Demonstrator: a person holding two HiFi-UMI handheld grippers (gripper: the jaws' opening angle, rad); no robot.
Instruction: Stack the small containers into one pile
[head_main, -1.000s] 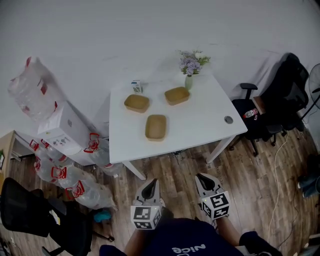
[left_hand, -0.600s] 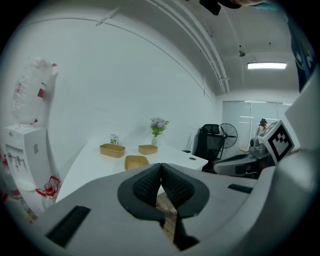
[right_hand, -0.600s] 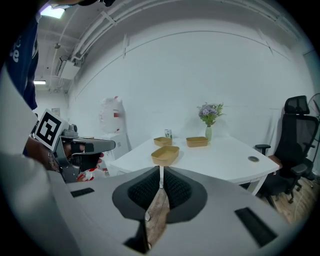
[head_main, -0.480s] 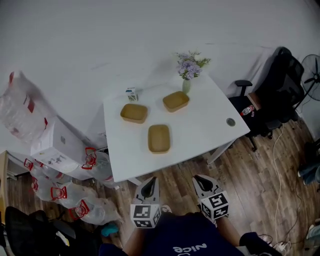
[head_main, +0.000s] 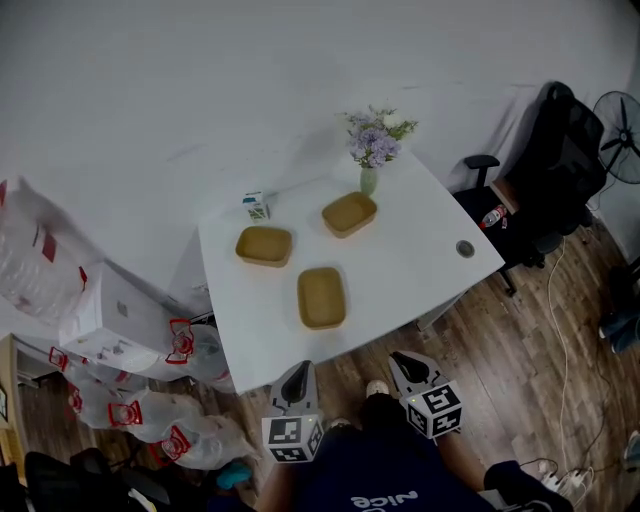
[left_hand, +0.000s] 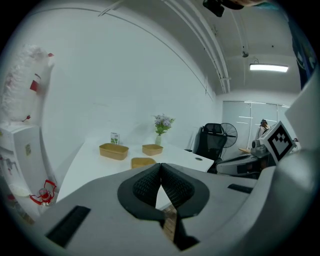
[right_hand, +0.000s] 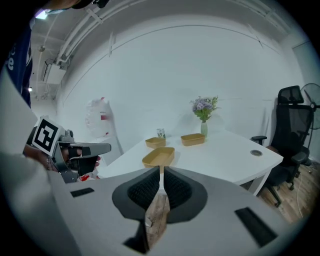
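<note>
Left tool (left_hand: 161, 165) closed, empty — three containers (left_hand: 114, 151) on table (left_hand: 82, 167).

Overhead + 2 low cams, shared table (head_main: 412, 262)

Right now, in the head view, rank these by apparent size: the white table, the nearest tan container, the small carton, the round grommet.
1. white table
2. nearest tan container
3. small carton
4. round grommet, only slightly smaller than the carton
</note>
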